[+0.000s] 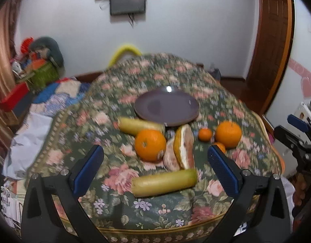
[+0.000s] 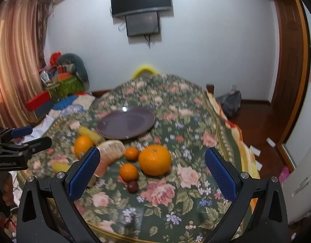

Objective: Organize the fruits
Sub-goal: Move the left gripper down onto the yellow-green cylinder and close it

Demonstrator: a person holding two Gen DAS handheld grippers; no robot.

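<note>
Fruit lies loose on the flowered surface (image 2: pixel 175 109), all just in front of an empty purple plate (image 2: pixel 126 122). Two big oranges (image 1: pixel 150 144) (image 2: pixel 154 160), two small ones (image 2: pixel 128 172) (image 2: pixel 131 153), cut pomelo pieces (image 1: pixel 183 146), two yellow-green bananas (image 1: pixel 164 182) (image 1: pixel 139 125), one dark round fruit (image 2: pixel 132 186) (kind unclear). Left gripper (image 1: pixel 155 169) hovers above the near banana, fingers spread, holding nothing. Right gripper (image 2: pixel 152 174) hovers near the big orange, fingers spread too.
</note>
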